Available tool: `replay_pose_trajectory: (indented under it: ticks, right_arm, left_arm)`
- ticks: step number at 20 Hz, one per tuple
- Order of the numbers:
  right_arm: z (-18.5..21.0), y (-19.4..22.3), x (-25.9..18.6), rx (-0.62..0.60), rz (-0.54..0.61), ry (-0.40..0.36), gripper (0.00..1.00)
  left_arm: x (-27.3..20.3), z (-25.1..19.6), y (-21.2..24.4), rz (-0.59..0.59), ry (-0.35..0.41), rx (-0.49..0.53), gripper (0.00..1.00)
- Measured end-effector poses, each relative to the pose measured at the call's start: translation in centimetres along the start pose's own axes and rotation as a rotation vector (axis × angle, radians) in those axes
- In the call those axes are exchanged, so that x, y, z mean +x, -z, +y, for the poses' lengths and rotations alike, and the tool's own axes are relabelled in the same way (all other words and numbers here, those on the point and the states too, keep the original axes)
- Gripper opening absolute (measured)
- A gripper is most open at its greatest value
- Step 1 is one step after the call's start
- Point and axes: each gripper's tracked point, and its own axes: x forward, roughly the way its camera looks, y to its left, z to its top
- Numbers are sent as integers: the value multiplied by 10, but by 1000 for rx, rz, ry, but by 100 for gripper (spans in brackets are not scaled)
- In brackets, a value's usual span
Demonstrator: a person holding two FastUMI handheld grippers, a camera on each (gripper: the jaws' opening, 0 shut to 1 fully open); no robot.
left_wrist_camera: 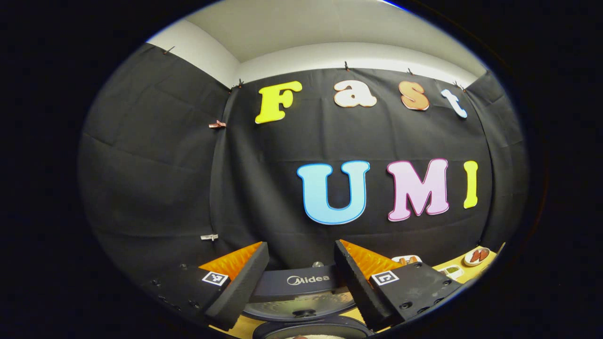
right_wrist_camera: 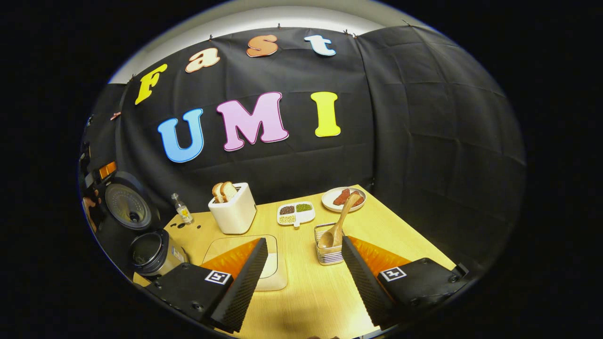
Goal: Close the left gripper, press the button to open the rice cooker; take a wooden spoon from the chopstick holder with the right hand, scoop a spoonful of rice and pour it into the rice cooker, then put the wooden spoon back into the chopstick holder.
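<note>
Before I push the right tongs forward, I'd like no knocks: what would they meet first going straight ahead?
Probably the chopstick holder with the wooden spoon, just inside the open right tongs' right finger; otherwise bare table. Depth is unclear.

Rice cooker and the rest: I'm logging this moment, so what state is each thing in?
rice cooker: lid up, pot open
wooden spoon: standing in the chopstick holder, handle leaning away
toaster: bread sticking out of the slots
left gripper: open, over the cooker
right gripper: open, holding nothing
</note>
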Motion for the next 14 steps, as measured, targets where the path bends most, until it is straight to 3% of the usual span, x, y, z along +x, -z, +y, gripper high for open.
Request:
replay_pose_trajectory:
  ticks: [2, 7, 14]
  right_arm:
    - [0, -1, -1, 14, -5, -2, 98]
    - [-1, 12, 11, 41, 41, -18, 99]
    - [33, 33, 24, 28, 102, -135, 98]
  left_arm:
    - [3, -3, -2, -10, -9, -12, 100]
    - [-19, -5, 6, 69, -8, -13, 99]
    - [-86, -20, 38, 223, -17, -44, 100]
